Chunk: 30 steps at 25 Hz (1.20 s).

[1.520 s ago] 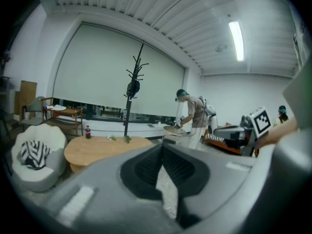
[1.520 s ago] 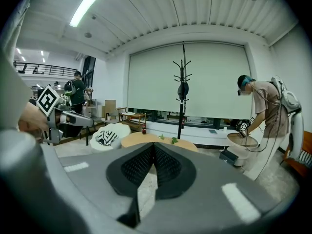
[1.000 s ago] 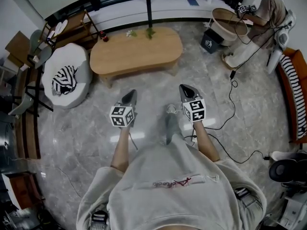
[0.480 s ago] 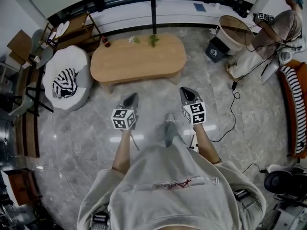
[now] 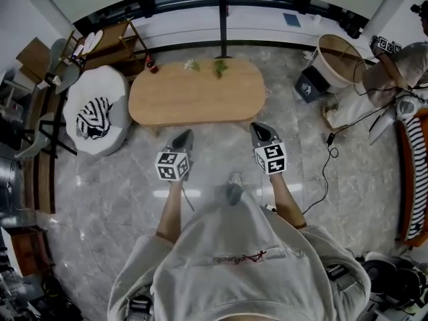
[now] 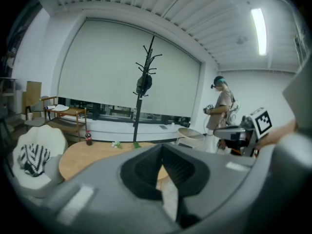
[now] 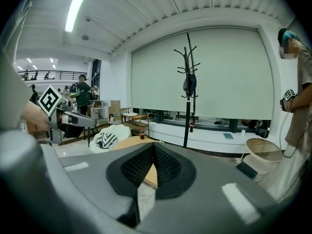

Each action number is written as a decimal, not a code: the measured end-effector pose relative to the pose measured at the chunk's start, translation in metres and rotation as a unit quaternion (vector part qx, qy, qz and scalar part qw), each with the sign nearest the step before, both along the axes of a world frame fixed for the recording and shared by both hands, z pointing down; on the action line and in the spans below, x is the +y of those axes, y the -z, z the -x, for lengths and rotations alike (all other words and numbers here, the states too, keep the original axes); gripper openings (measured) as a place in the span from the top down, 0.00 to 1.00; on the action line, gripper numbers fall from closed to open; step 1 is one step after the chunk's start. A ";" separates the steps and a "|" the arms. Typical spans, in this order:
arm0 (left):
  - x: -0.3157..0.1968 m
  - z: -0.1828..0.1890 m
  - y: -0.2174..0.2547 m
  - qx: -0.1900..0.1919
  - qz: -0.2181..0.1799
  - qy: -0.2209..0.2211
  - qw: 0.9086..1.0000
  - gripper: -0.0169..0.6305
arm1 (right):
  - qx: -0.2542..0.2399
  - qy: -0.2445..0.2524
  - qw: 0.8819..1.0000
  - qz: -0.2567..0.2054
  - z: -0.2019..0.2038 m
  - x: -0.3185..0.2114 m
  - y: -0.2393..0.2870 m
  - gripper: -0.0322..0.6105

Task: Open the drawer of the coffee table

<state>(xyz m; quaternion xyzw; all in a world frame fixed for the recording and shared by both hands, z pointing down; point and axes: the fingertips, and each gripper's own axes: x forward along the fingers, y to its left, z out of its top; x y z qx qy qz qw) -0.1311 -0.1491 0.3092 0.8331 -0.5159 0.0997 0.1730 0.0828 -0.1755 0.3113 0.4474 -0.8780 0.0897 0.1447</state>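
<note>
The oval wooden coffee table (image 5: 197, 92) stands just ahead of me on the marble floor; it also shows in the left gripper view (image 6: 92, 155) and the right gripper view (image 7: 131, 143). No drawer front can be made out from here. My left gripper (image 5: 182, 139) is shut and empty, its tip just short of the table's near edge. My right gripper (image 5: 259, 131) is likewise shut and empty, level with the left one and a table-width part to its right. A cola bottle (image 5: 152, 65) and small plants (image 5: 204, 65) sit along the table's far edge.
A white armchair with a striped cushion (image 5: 97, 109) stands left of the table. A coat stand (image 5: 223, 19) rises behind it. At the right are a round tub (image 5: 338, 59), a standing person (image 5: 394, 72), floor cables (image 5: 328, 159) and an orange sofa (image 5: 414, 172).
Both grippers have moved forward together and the coffee table has come nearer, its near edge now just ahead of their tips. Both jaws have stayed shut.
</note>
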 end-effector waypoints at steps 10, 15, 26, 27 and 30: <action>-0.077 -0.020 -0.005 -0.006 0.004 0.017 1.000 0.98 | -0.010 0.018 1.000 0.002 -0.019 -0.087 -0.007 0.94; -0.100 -0.030 -0.006 -0.013 0.004 0.017 1.000 0.98 | -0.014 0.024 1.000 0.005 -0.025 -0.114 -0.011 0.94; -0.109 -0.014 -0.015 -0.015 0.013 0.041 0.999 0.98 | -0.016 0.045 0.999 0.013 -0.008 -0.136 -0.022 0.94; -0.109 -0.011 -0.017 -0.013 0.014 0.044 0.999 0.98 | -0.016 0.046 0.999 0.014 -0.005 -0.137 -0.023 0.94; -0.113 -0.005 -0.022 -0.007 0.017 0.047 0.999 0.97 | -0.013 0.046 0.999 0.018 -0.002 -0.139 -0.027 0.94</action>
